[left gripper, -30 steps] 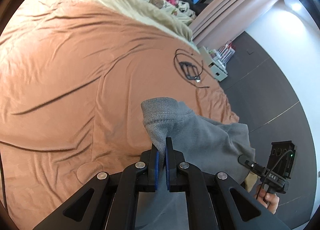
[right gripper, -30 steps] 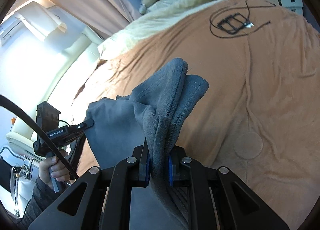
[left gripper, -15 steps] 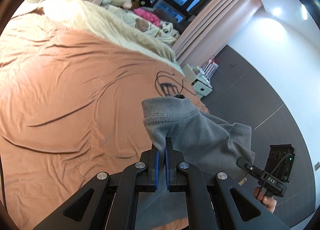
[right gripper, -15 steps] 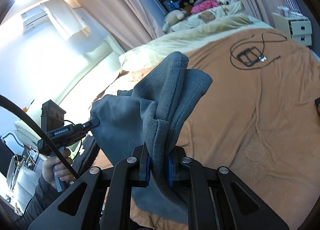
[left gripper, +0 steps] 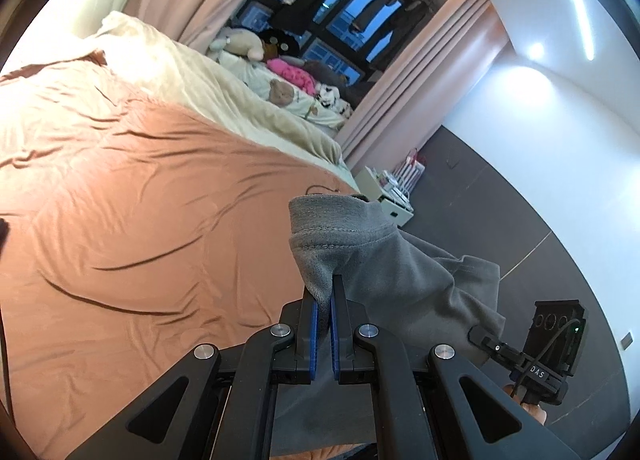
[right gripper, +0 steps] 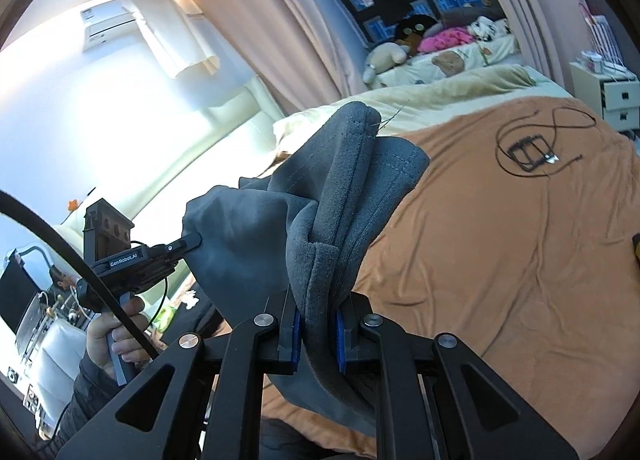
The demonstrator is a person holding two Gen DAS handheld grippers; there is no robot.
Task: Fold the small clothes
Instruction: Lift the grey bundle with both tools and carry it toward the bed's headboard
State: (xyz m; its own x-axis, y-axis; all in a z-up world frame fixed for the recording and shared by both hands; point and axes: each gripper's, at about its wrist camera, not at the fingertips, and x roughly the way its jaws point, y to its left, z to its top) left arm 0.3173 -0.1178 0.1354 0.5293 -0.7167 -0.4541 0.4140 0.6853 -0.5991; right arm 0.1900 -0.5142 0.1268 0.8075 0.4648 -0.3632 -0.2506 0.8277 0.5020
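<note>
Both grippers have raised grey garment point(left gripper: 408, 272) higher.

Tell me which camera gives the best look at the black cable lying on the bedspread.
The right wrist view: the black cable lies in full sight, looped on the orange bedspread. In the left wrist view only a thin loop peeks above the grey garment.

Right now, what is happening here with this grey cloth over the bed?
A person holds a gripper in each hand, and both are shut on one grey fleece garment. The left gripper pinches a hemmed edge; the right gripper clamps a thicker bunch of folds. The garment hangs between them, lifted above the orange bedsheet. No fold is laid down yet.
</note>
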